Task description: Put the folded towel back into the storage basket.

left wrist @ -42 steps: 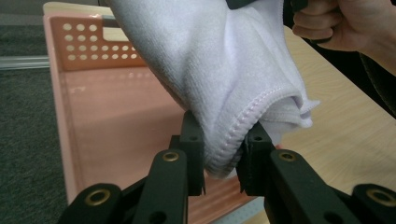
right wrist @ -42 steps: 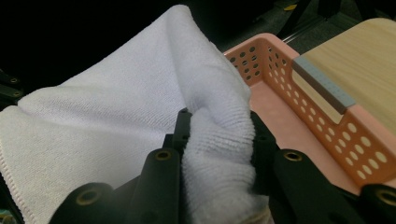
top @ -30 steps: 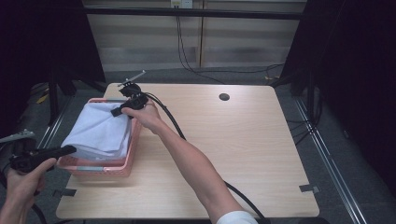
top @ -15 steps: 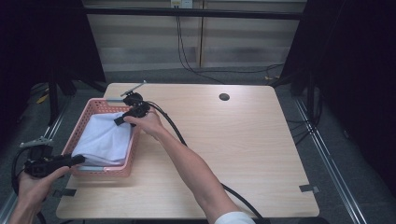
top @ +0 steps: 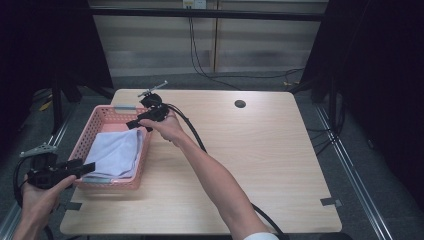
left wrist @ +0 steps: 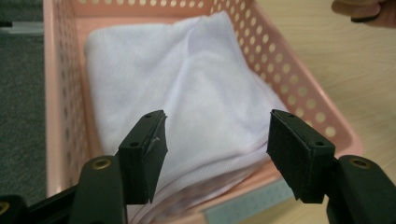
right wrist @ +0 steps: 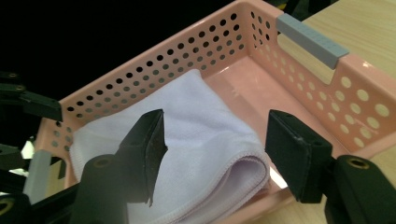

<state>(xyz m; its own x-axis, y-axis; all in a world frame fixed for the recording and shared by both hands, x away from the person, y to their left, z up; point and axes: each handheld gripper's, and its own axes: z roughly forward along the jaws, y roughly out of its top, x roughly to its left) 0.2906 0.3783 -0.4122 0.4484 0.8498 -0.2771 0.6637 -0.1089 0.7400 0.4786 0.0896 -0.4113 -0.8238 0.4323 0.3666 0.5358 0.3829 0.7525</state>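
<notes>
A pink perforated basket (top: 106, 114) (left wrist: 299, 70) (right wrist: 219, 42) sits at the table's left edge. A folded white towel (top: 117, 152) (left wrist: 187, 93) (right wrist: 196, 126) lies inside it, toward the near end. My left gripper (top: 82, 168) (left wrist: 217, 149) hovers open just off the basket's near left corner, its jaws empty and aimed at the towel. My right gripper (top: 137, 122) (right wrist: 215, 149) is held open above the basket's right wall, with nothing between its jaws.
The light wooden table (top: 260, 165) stretches bare to the right of the basket, with a round cable hole (top: 240, 104) near its far edge. A black cable (top: 192, 132) trails along the person's right forearm. Dark floor lies past the table's left edge.
The towel has dropped from a raised spread into the basket and now lies folded there. My right gripper has let go and pulled back right; my left gripper has moved toward the basket's near corner.
</notes>
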